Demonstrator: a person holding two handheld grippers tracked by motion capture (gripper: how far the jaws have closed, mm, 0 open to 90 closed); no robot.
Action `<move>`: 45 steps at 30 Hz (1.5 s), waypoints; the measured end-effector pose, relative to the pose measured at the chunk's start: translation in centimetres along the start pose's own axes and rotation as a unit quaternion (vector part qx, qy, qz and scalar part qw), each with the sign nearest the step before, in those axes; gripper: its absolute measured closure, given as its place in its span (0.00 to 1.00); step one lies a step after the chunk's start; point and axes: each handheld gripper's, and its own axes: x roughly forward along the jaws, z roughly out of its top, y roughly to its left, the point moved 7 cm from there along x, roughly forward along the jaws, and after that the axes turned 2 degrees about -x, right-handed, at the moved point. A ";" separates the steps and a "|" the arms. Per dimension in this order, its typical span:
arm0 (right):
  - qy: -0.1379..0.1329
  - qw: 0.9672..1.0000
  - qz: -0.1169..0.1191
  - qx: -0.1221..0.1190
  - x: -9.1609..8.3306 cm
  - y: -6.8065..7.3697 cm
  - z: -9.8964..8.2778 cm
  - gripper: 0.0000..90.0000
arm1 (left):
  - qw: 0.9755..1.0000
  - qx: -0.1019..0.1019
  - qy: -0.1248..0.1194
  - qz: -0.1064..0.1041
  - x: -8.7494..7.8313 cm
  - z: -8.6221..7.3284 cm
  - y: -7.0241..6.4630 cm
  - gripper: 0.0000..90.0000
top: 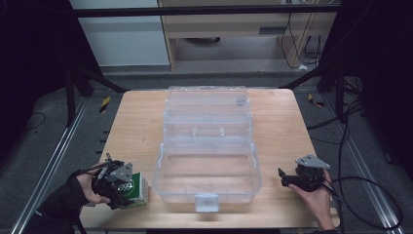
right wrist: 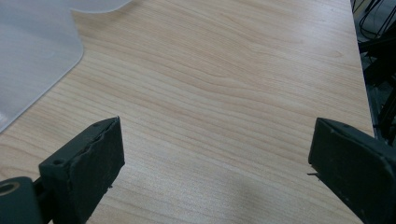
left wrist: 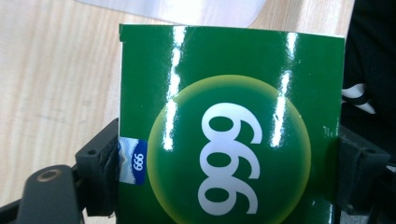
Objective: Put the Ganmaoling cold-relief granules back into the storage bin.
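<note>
A green carton [top: 134, 190] printed with "999" lies at the table's front left; in the left gripper view the green carton [left wrist: 229, 126] sits between both black jaws, which press its two sides. My left gripper [top: 116, 185] is shut on it, held by a gloved hand. A clear plastic box [top: 207, 168] with its lid [top: 207, 109] folded back stands open in the middle of the table, nothing inside it. At the front right, my right gripper [top: 283, 178] rests open in a bare hand, jaws wide apart over bare wood [right wrist: 219, 102].
The wooden table [top: 282, 122] has bare boards left and right of the box. A corner of the clear box [right wrist: 32, 51] lies left of the right gripper's jaws. Cables [top: 370, 195] trail off the table's right side. Metal frame legs stand behind.
</note>
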 end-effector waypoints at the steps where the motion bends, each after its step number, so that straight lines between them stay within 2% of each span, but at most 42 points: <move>1: 0.000 1.000 0.000 0.002 0.0 0.0 0.0 0.04 | 1.000 -0.002 -0.003 0.000 -0.3 0.1 -0.1 0.16; 7: -0.001 1.000 -0.001 0.003 -0.1 0.0 0.0 0.04 | 1.000 -0.004 -0.015 0.002 -2.3 1.2 0.0 0.16; 11: -0.001 1.000 0.000 0.003 -0.1 0.0 0.0 0.04 | 1.000 0.001 -0.024 0.014 -4.1 2.2 0.2 0.16; 25: -0.002 1.000 0.001 0.002 -0.1 -0.1 -0.1 0.04 | 0.999 0.021 -0.026 0.028 -7.7 5.2 0.1 0.16; 38: -0.002 1.000 0.000 0.002 0.0 -0.1 -0.1 0.04 | 0.999 0.034 -0.030 0.027 -8.2 8.1 0.3 0.16; 45: -0.003 1.000 0.000 0.003 0.0 -0.1 -0.1 0.04 | 0.998 0.045 -0.046 0.028 -8.1 10.4 0.5 0.16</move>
